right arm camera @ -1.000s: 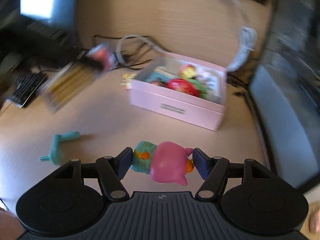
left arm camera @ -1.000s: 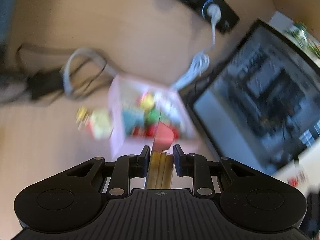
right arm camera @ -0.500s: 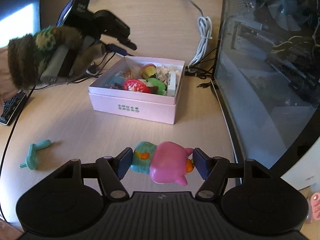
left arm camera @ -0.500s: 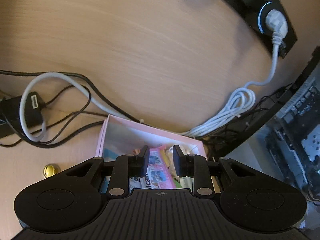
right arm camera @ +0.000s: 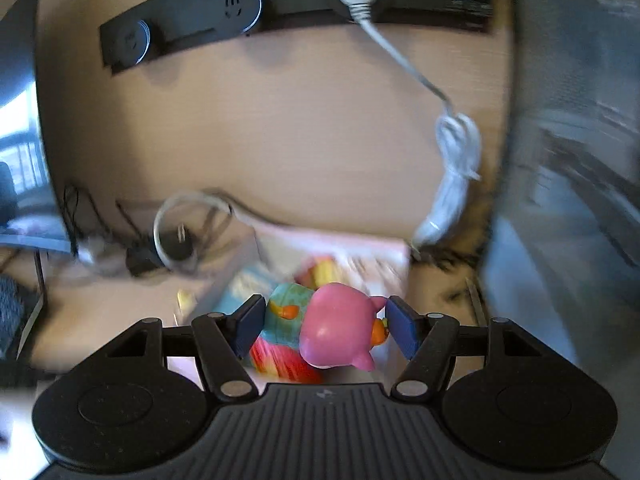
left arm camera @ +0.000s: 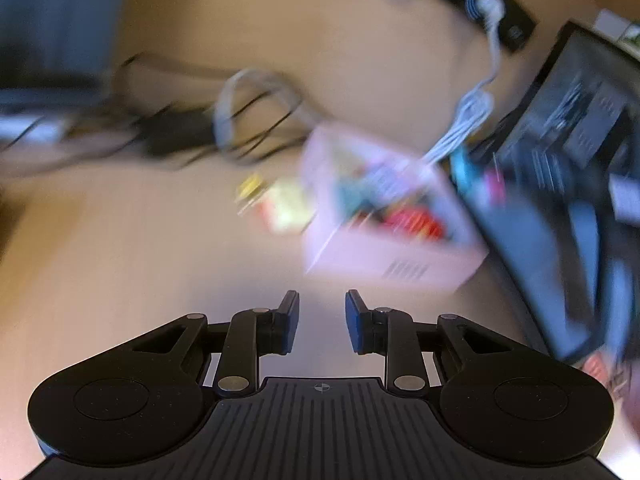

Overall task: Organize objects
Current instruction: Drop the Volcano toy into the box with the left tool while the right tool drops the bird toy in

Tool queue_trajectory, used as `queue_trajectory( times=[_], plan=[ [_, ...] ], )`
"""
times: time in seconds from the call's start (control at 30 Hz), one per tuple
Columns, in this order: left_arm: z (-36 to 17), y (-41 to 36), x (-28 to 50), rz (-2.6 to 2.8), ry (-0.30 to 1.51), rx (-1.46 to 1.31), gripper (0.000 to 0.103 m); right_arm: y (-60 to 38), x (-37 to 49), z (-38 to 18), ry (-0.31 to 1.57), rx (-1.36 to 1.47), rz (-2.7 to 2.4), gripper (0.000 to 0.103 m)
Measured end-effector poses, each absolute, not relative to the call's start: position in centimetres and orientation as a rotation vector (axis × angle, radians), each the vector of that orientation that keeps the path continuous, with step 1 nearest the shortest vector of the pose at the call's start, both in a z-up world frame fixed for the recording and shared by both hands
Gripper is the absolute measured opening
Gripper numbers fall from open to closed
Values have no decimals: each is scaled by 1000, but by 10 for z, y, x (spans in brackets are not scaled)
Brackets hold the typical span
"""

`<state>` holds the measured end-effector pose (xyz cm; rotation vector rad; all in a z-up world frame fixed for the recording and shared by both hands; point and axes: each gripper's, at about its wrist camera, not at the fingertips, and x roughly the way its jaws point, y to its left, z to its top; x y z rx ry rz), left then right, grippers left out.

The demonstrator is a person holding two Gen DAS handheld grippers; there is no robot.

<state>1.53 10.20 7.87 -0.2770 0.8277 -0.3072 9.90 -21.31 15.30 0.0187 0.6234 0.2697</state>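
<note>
A pink open box with several toys inside sits on the wooden desk, blurred in the left wrist view. My left gripper hangs short of the box's near wall, jaws a small gap apart with nothing between them. My right gripper is shut on a pink pig toy with a teal body. It holds the toy over the near part of the box, above a red and yellow toy inside.
A small yellow toy lies left of the box. Tangled cables with a black adapter lie behind it. A black power strip and a white bundled cord are at the back. A glass-sided computer case stands right.
Yellow sticks held in my left gripper a second ago are gone; that gripper went over the box, then drew back. My right gripper carried the pig toy forward to above the box.
</note>
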Motion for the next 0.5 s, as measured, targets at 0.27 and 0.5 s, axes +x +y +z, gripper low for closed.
queue_trajectory(
  times=[0.27, 0.5],
  plan=[
    [65, 179, -52, -96, 838, -445, 28, -132, 228, 128, 769, 35, 360, 74],
    [50, 225, -83, -4, 842, -521, 28, -115, 234, 138, 760, 42, 298, 78]
  ],
)
